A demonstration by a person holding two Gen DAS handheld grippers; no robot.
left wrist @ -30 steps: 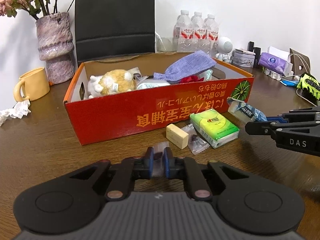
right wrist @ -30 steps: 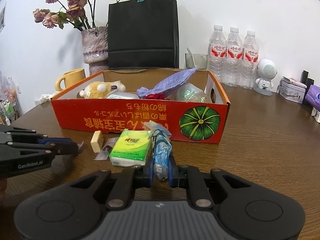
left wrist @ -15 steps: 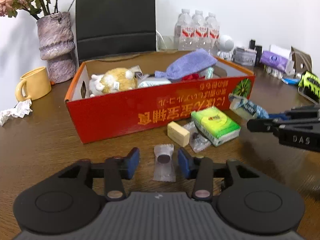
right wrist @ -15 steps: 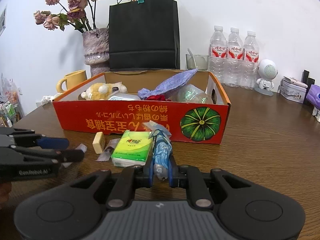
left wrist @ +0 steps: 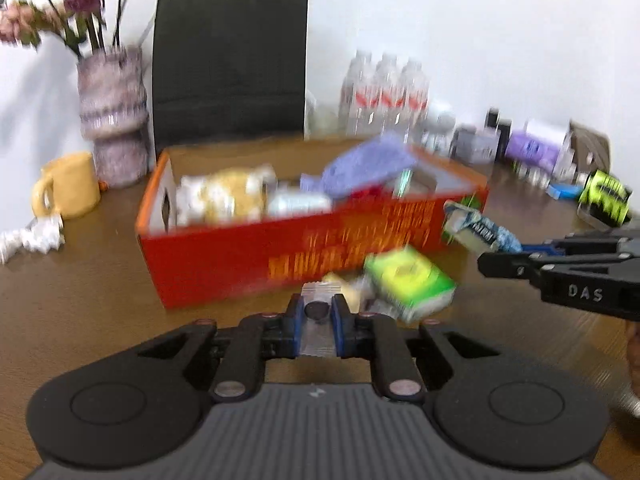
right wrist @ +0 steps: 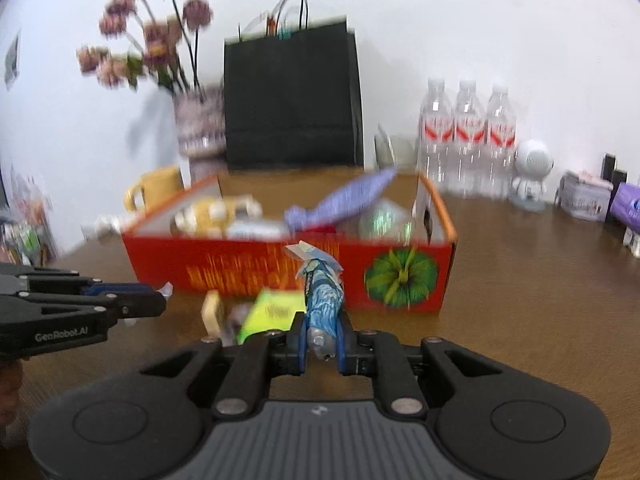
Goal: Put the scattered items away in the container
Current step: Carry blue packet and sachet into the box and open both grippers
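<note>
The red cardboard box (left wrist: 248, 256), filling the middle of both views, already holds a good share of the clutter: a yellow plush toy (left wrist: 228, 196) toward its left end, a purple cloth (left wrist: 360, 164) draped across the middle, and some pale packets between them that are too blurred to name.

Two more items look to be on their way in. At the lower centre of the left wrist view, the left gripper (left wrist: 318, 314) has its jaws closing on a small clear sachet (left wrist: 318, 320) with a dark disc inside; the blue pads sit against both its sides. In the right wrist view the right gripper (right wrist: 322, 338) stands pinched tight around a crumpled blue wrapper (right wrist: 322, 300), which sticks up in front of the box's printed wall.

Left on the wooden table (right wrist: 520, 300), just in front of the box, are a green tissue pack (left wrist: 408, 280), a cream-coloured block (right wrist: 212, 310) beside it, and a small clear packet between the two, hard to make out. By my reckoning the job is well past halfway, with two items to drop and about three to collect.
</note>
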